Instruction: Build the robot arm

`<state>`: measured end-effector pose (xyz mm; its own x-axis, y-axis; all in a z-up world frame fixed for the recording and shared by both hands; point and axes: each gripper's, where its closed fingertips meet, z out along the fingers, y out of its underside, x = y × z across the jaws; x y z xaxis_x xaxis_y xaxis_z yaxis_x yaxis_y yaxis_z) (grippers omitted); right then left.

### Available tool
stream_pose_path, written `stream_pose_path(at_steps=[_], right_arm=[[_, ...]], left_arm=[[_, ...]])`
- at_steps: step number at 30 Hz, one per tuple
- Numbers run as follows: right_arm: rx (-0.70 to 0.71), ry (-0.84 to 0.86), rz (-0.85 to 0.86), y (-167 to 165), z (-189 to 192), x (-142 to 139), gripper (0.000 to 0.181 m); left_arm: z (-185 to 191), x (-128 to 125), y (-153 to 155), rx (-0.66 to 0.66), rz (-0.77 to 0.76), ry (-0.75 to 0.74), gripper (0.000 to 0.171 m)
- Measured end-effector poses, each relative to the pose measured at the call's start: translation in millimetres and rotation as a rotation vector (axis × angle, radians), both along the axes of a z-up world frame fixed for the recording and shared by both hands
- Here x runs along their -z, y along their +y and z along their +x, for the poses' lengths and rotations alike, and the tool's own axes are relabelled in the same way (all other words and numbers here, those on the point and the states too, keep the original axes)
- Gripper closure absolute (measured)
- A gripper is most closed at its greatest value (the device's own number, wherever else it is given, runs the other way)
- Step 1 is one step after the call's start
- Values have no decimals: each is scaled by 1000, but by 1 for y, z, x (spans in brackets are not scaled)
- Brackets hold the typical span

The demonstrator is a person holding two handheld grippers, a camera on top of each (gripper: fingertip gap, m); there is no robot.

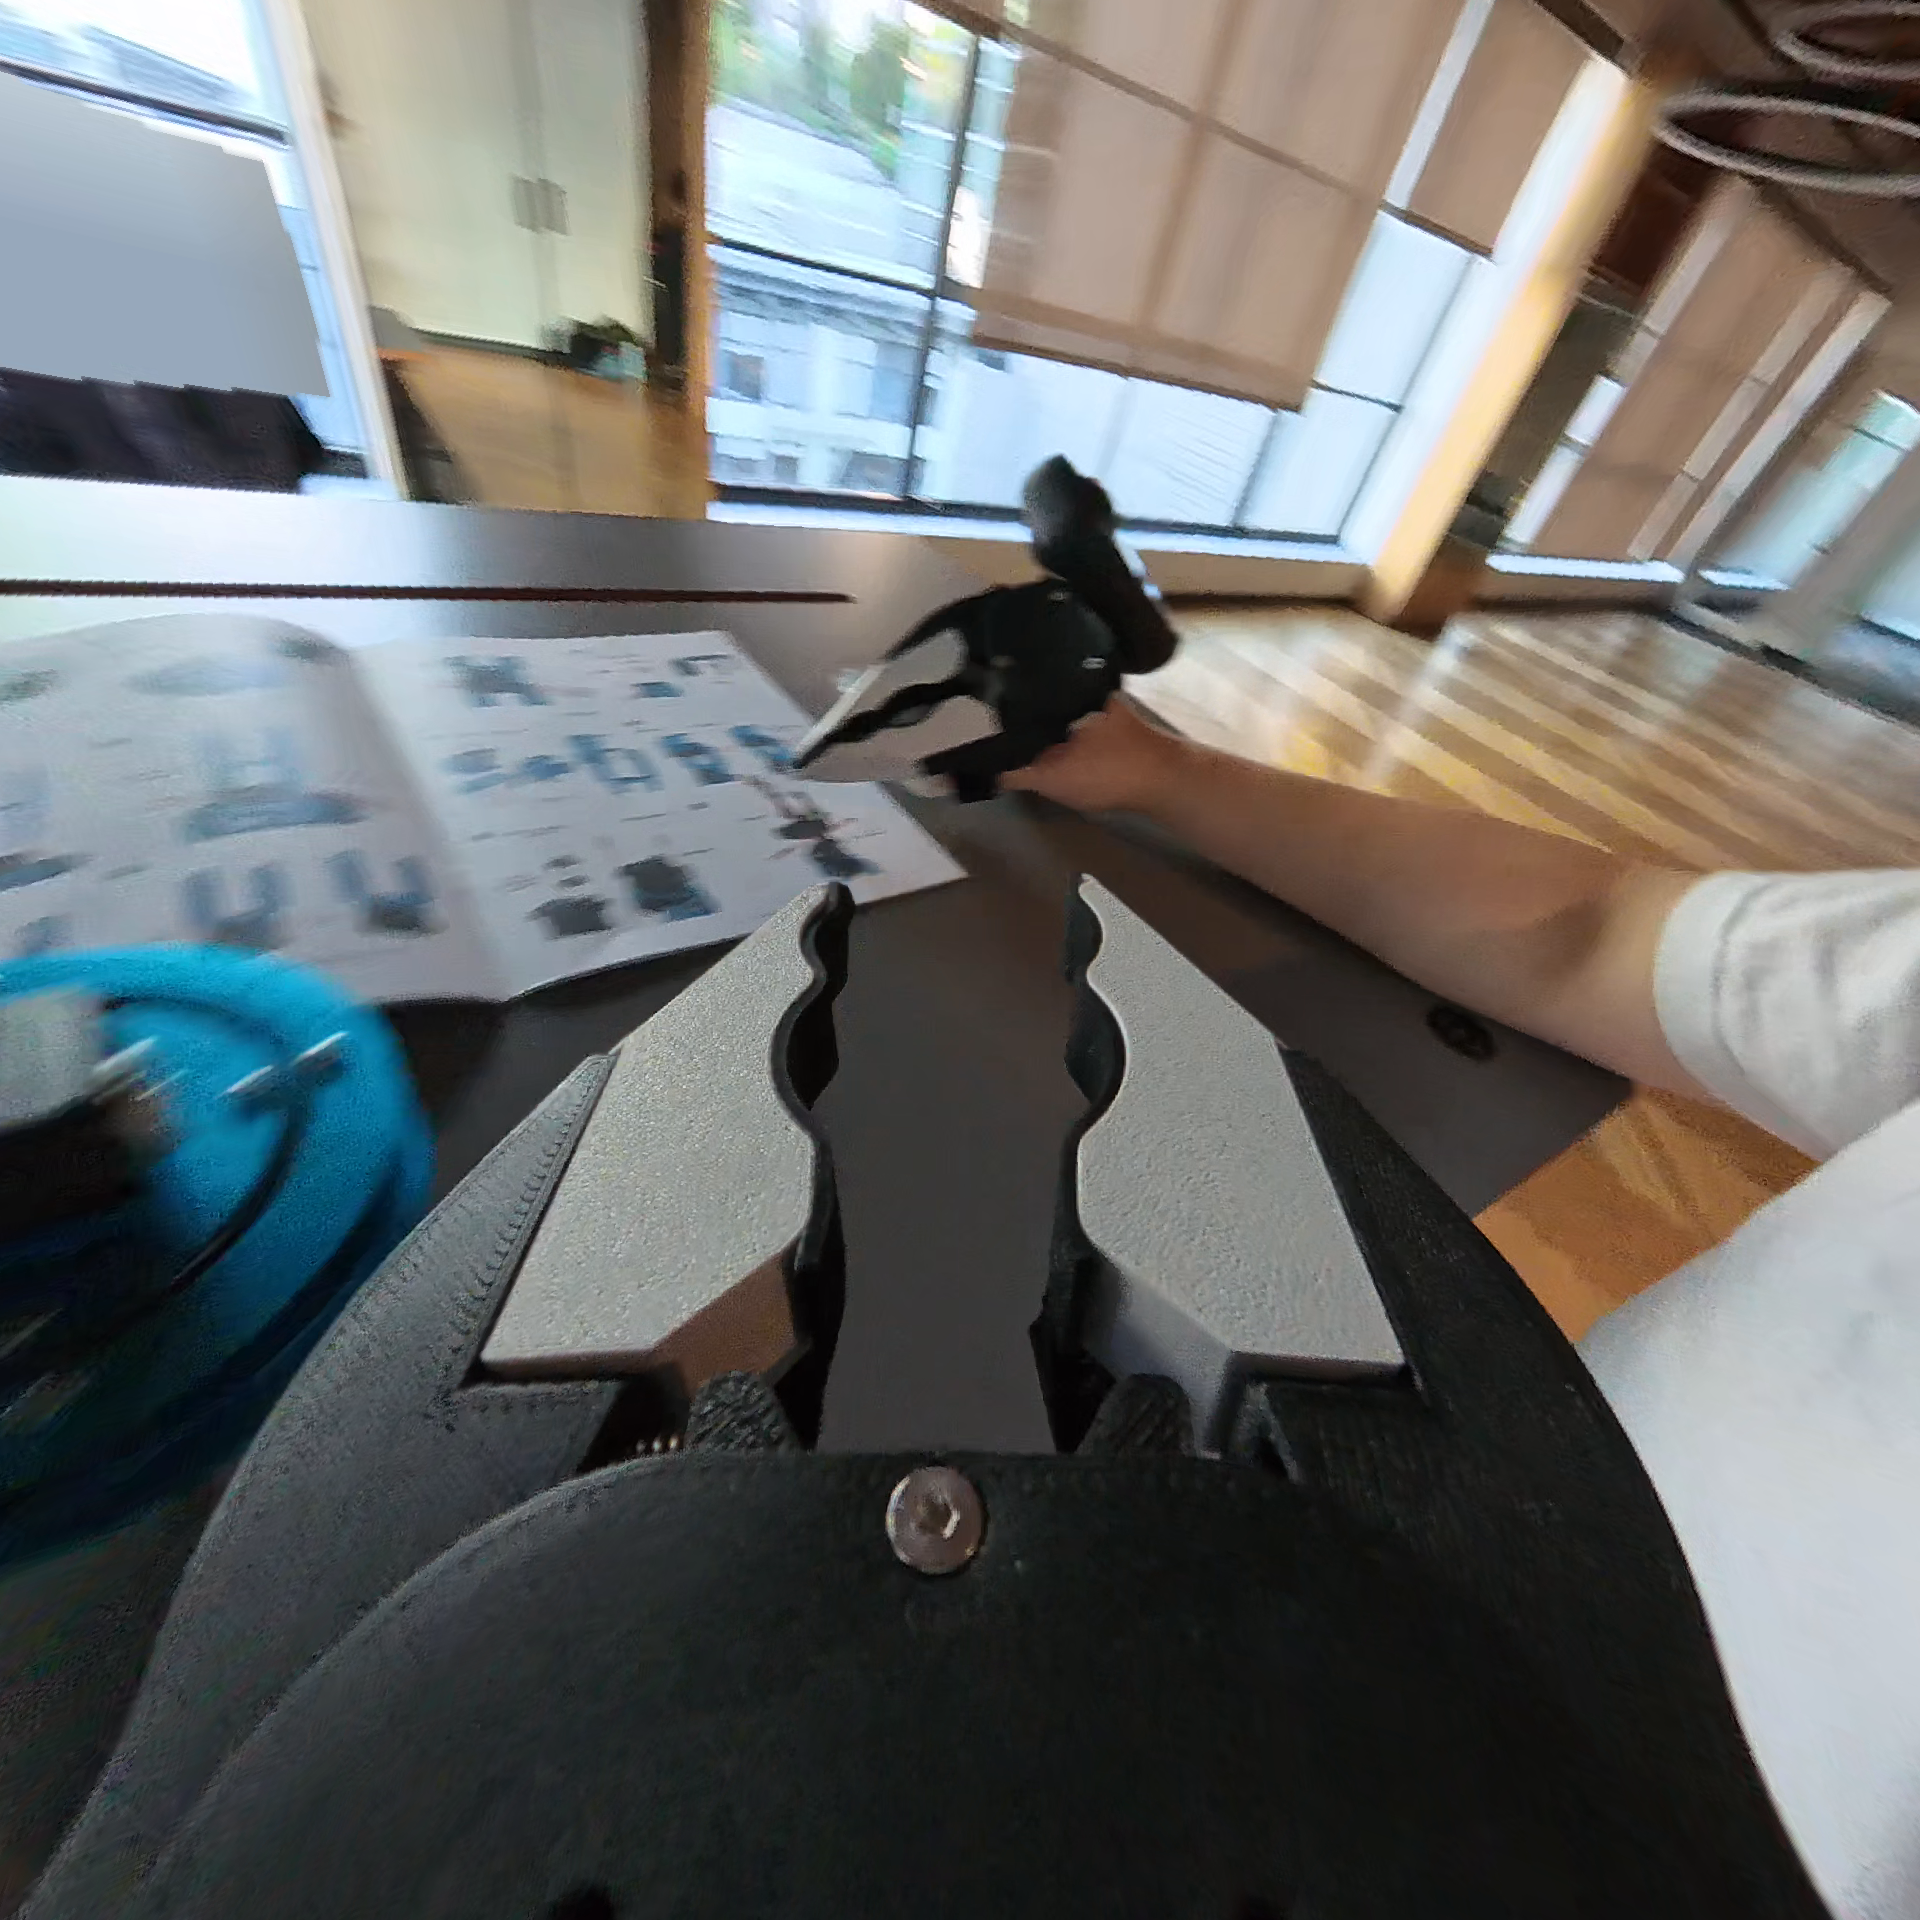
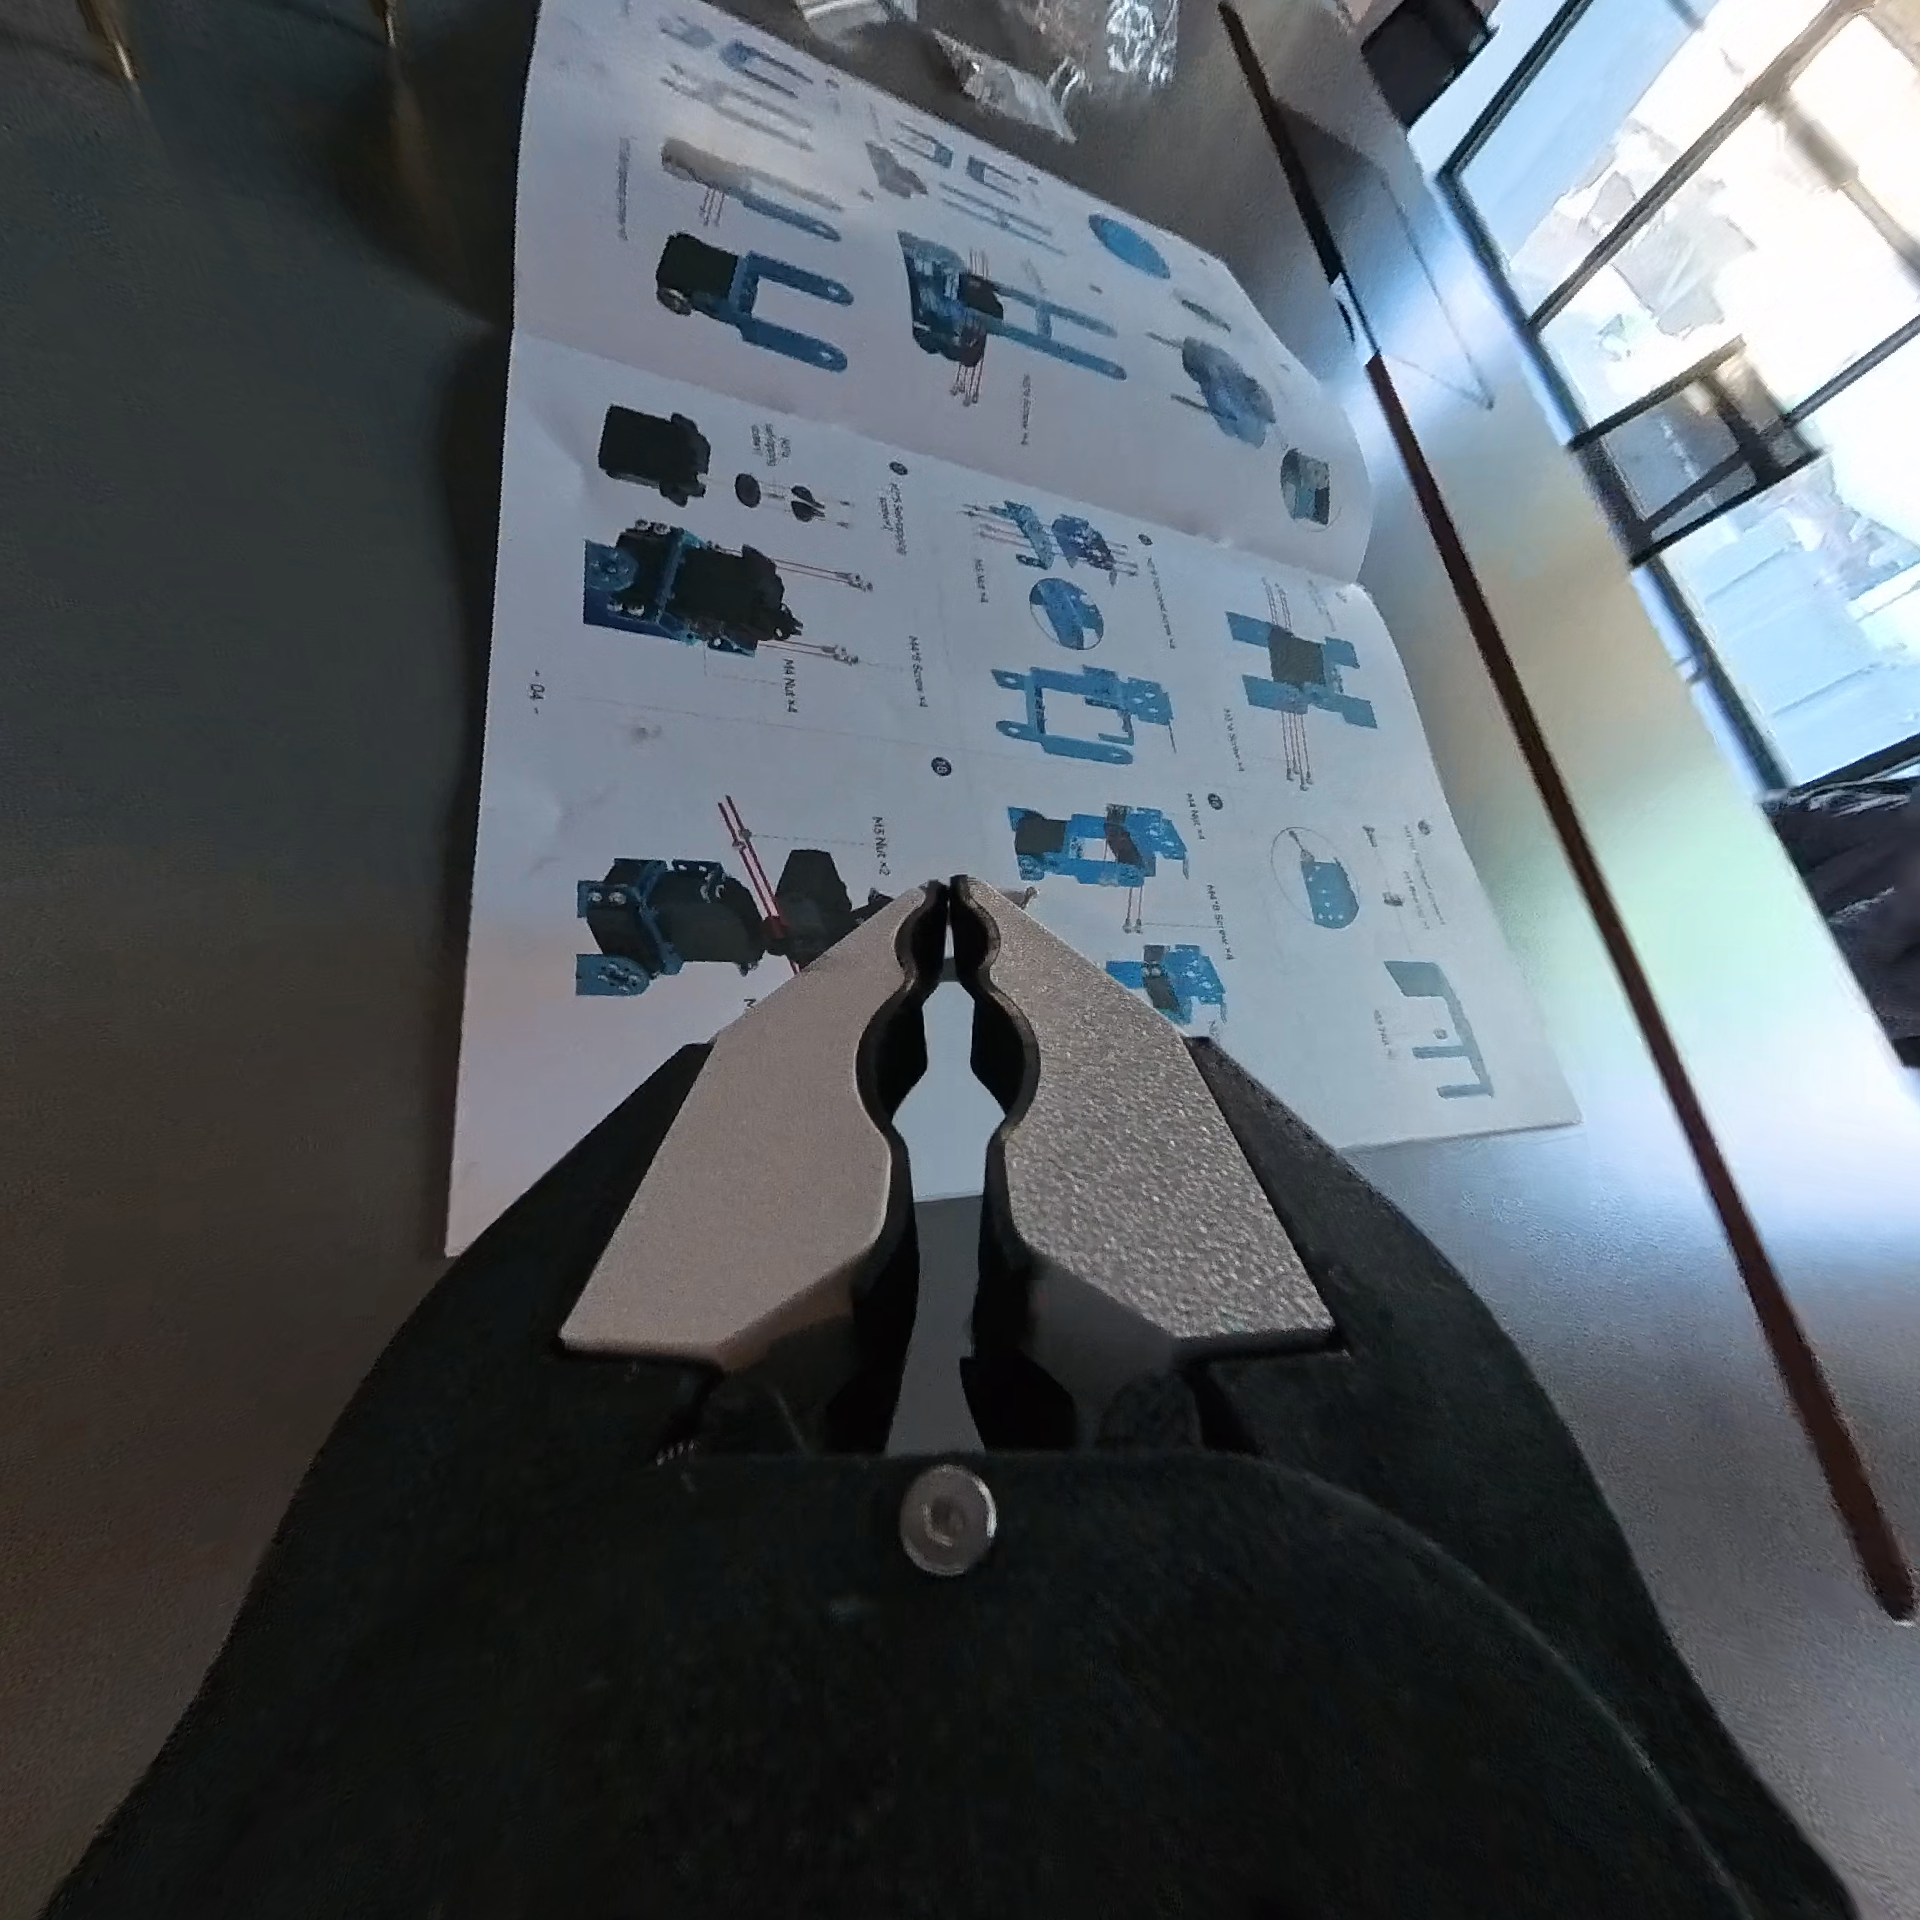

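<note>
An open white instruction booklet (image 2: 935, 582) with blue and black assembly drawings lies flat on the dark table (image 2: 208, 727). It also shows in the left wrist view (image 1: 436, 810). My right gripper (image 2: 952, 885) is shut and empty, its tips just over the booklet's near page. It also shows in the left wrist view (image 1: 821, 743), held by a hand, tips at the booklet's right page. My left gripper (image 1: 956, 894) is open and empty above bare table (image 1: 935, 1091) just off the booklet's near corner. A blurred blue round metal part (image 1: 208, 1164) with black pieces lies to its left.
Small clear bags of hardware (image 2: 1018, 52) lie beyond the booklet's far end. A thin dark red strip (image 2: 1621, 935) runs along the table near the window side. A bare forearm with a white sleeve (image 1: 1455, 914) crosses the table's right edge. Wood floor lies beyond. The tips of one gripper are about 25 cm away from the tips of the other.
</note>
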<state>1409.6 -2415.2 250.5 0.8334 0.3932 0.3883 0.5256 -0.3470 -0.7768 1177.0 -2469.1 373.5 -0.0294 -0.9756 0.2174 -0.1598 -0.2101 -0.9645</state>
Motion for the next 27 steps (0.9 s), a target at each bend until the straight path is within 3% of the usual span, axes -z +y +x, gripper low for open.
stream_pose_path(at_steps=[4,8,15,17,19,20,22,24,27], right_arm=[[9,98,-150,-8,6,10,181],[-10,213,-313,-21,-1,22,175],[112,246,-419,-42,10,9,168],[171,267,-350,-42,5,-7,168],[166,363,-215,-31,-32,-34,162],[131,424,-139,-24,-65,-50,151],[48,506,-23,-11,-138,-70,148],[31,492,-4,3,-199,-65,142],[68,389,-41,26,-246,-38,121]], left_arm=[[-62,3,48,-217,2,-28,132],[-97,17,87,-279,-33,-14,132],[-114,29,155,-175,-22,27,132],[-115,32,174,-111,0,54,131],[-117,36,191,-34,49,64,130],[-118,41,199,10,90,67,129],[-117,60,216,110,176,105,124],[-115,81,229,217,225,162,118],[-109,87,230,392,185,161,112]])
